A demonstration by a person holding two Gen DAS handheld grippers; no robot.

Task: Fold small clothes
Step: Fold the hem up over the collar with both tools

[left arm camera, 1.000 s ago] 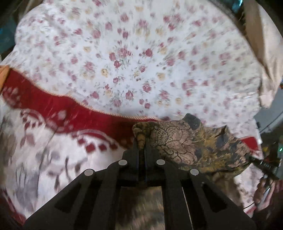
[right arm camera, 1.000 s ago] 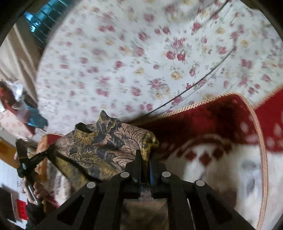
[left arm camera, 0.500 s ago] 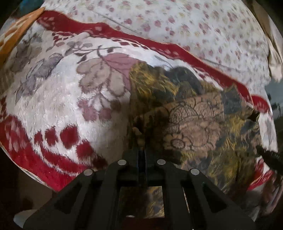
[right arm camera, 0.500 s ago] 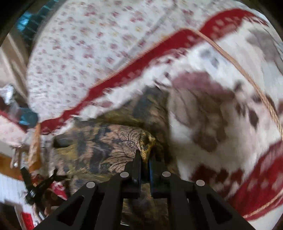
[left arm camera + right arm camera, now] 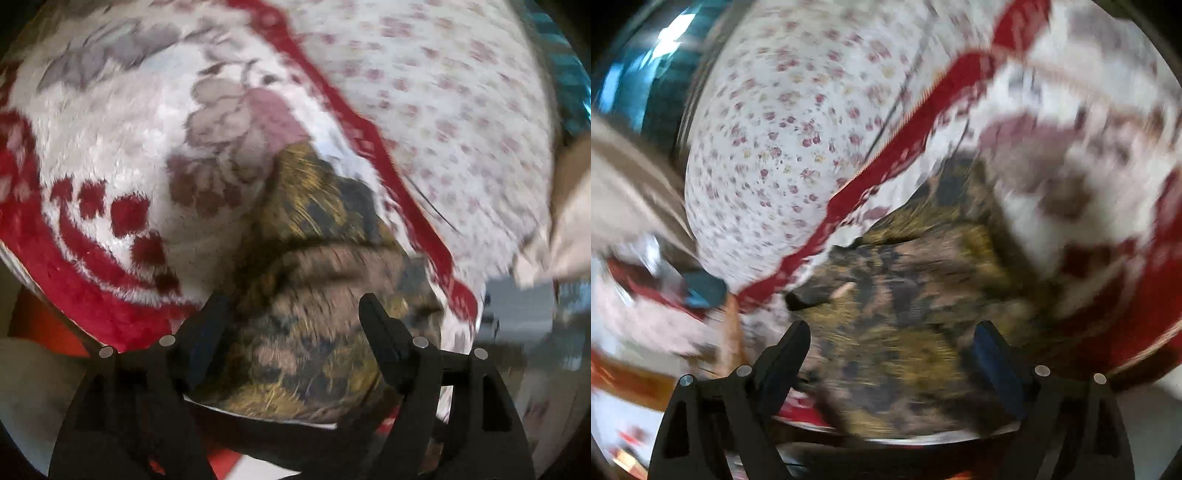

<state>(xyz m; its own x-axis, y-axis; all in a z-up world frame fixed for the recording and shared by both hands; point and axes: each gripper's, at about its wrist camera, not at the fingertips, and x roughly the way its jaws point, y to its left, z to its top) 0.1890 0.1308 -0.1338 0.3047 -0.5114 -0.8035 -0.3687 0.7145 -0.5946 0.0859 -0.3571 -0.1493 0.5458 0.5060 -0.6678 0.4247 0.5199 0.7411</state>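
The brown-and-gold patterned garment lies folded on the red-and-white plush blanket, floral sheet at one o'clock. Both the left gripper and right gripper have just been opening; jaws stand wide, pads off the cloth.

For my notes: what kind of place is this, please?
Probably a bedroom at home. The folded garment lies on a plush red-and-white blanket spread over a floral sheet, which looks like a bed. The pictures are blurred, so I am not certain.
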